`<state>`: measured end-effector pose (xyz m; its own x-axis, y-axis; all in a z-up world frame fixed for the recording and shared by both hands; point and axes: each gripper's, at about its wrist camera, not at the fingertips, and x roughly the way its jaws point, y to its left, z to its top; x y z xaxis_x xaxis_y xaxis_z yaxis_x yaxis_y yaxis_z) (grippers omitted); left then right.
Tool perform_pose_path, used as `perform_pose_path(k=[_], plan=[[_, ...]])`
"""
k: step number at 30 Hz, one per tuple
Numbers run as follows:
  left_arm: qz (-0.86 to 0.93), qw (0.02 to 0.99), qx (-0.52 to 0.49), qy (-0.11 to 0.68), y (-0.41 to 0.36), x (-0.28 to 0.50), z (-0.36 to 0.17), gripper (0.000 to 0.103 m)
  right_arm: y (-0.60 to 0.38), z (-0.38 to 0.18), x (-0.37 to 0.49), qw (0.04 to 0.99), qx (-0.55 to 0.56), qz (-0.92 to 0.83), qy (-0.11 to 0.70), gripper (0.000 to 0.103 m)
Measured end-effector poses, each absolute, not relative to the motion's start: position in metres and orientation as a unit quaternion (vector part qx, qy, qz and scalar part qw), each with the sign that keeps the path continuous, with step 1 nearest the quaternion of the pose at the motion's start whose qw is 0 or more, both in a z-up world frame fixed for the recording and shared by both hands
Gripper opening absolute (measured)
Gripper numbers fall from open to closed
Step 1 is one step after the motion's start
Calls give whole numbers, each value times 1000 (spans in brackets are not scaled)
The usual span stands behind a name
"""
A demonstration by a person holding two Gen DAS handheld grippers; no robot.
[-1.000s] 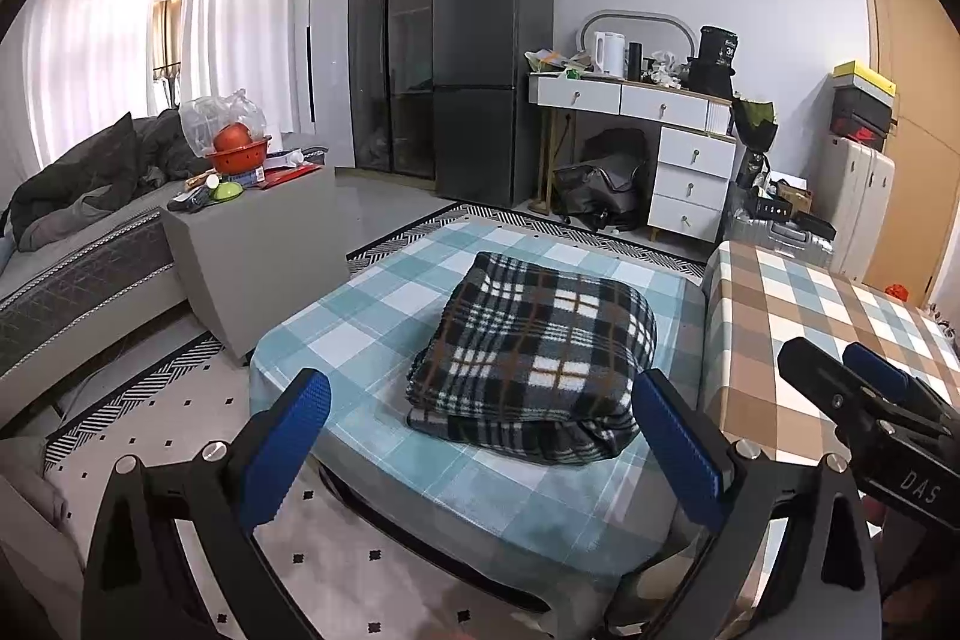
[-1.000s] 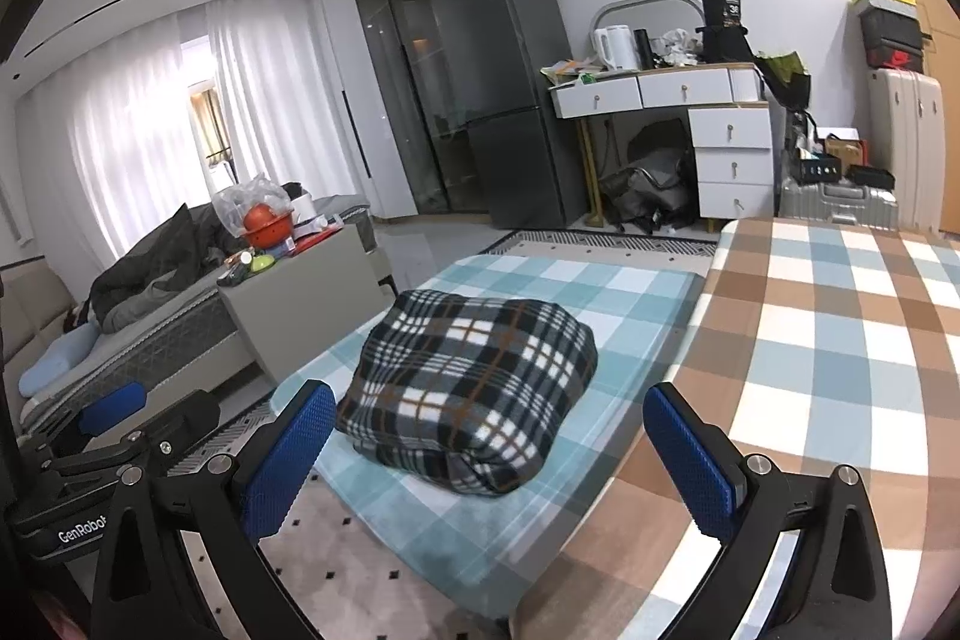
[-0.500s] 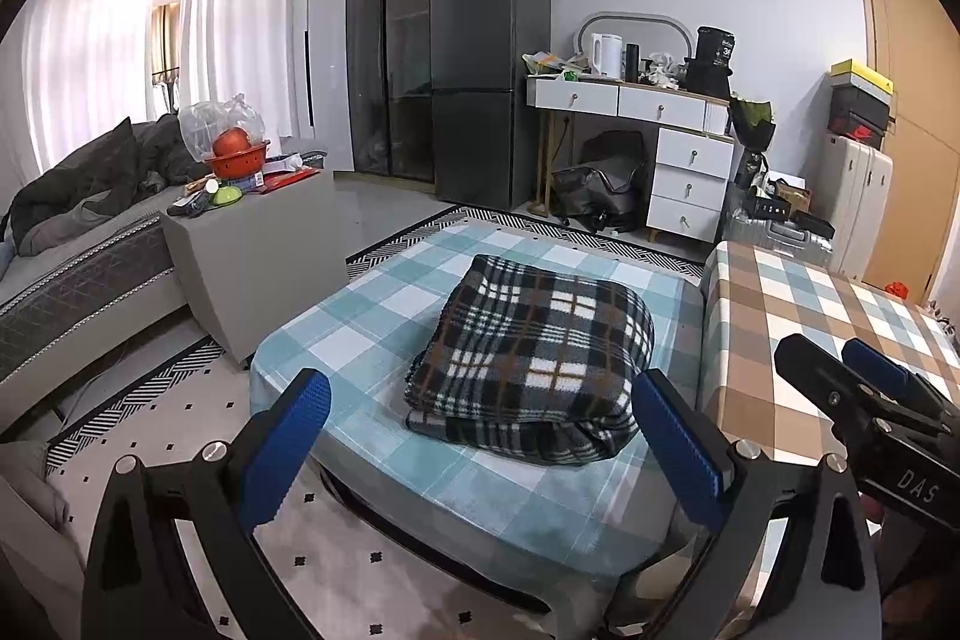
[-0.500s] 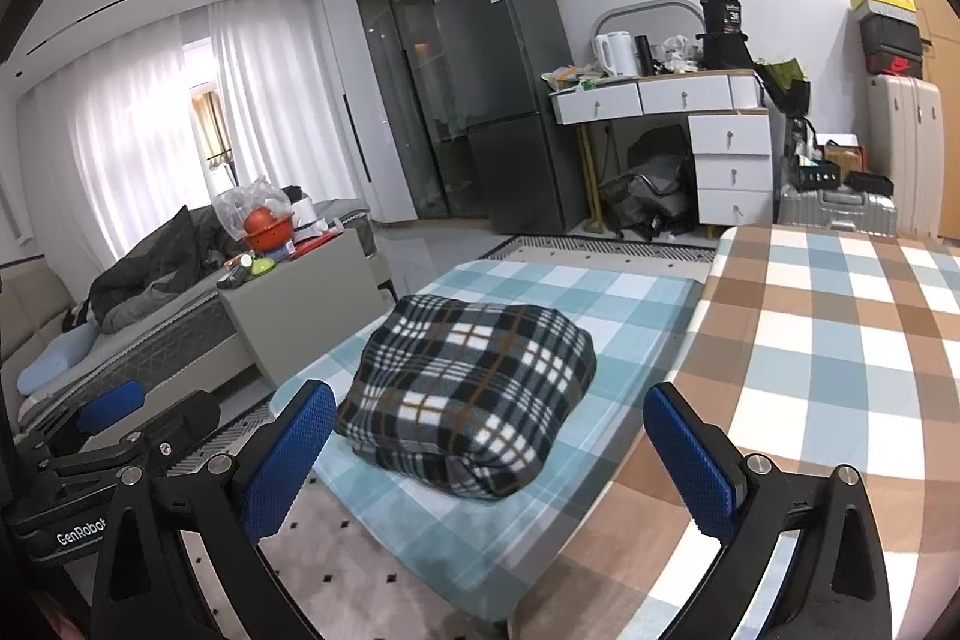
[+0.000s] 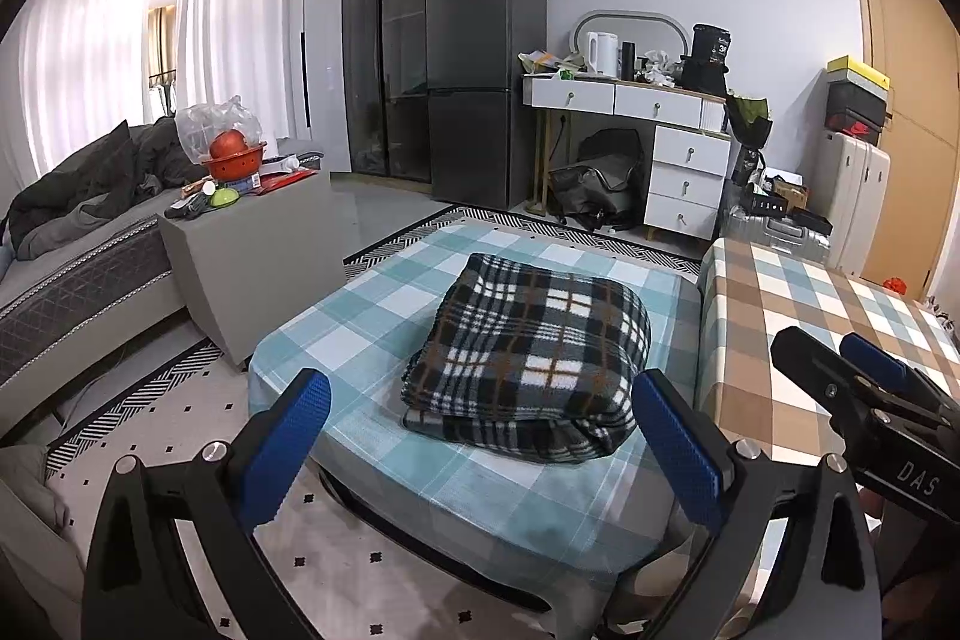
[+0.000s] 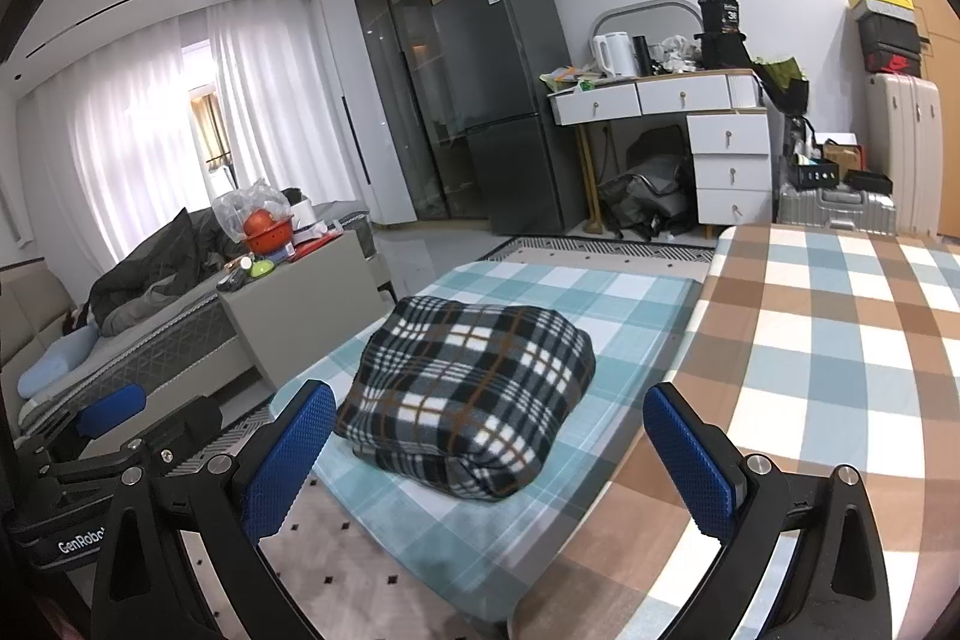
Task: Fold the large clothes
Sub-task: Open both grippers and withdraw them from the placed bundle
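Change since earlier: almost none; both views sit as they did a second ago, and the plaid blanket has not shifted on its cloth.
Left gripper (image 5: 480, 451): nearest in the left wrist view, its blue pads spread wide apart with nothing between them, held in the air off the near edge of the teal bench. In the right wrist view only its side shows at the lower left, so its opening cannot be judged there.
Right gripper (image 6: 489, 454): blue pads likewise wide apart and empty, held over the gap between the two benches. In the left wrist view it is cut off at the right edge.
Plaid blanket (image 5: 531, 361): folded into a thick, rounded bundle, black, white and brown check. It lies on the teal bench, toward the near right corner, apart from both grippers.
Teal bench (image 5: 384, 304): low, covered in a teal and white checked cloth; its near edge is partly hidden behind the gripper frames.
Brown bench (image 6: 840, 340): just right of the teal bench, brown and blue check; its far right side runs out of view.
Grey cabinet (image 5: 258, 244): left of the teal bench, with a red bowl (image 5: 235, 159) and small clutter on top, too small to tell apart.
Fridge (image 5: 483, 76): dark, against the far wall.
White desk (image 5: 654, 124): right of the fridge; the things on top are crowded and hard to make out.
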<state>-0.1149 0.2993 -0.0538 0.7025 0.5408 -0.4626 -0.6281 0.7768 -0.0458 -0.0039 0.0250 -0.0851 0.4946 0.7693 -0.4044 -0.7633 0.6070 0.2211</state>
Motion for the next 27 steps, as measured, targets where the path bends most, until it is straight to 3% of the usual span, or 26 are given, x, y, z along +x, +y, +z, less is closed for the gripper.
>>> perform_pose_path(k=[27], plan=[[310, 916, -111, 228, 301, -113, -59, 98, 27, -81, -4, 866, 9, 441, 238, 103]])
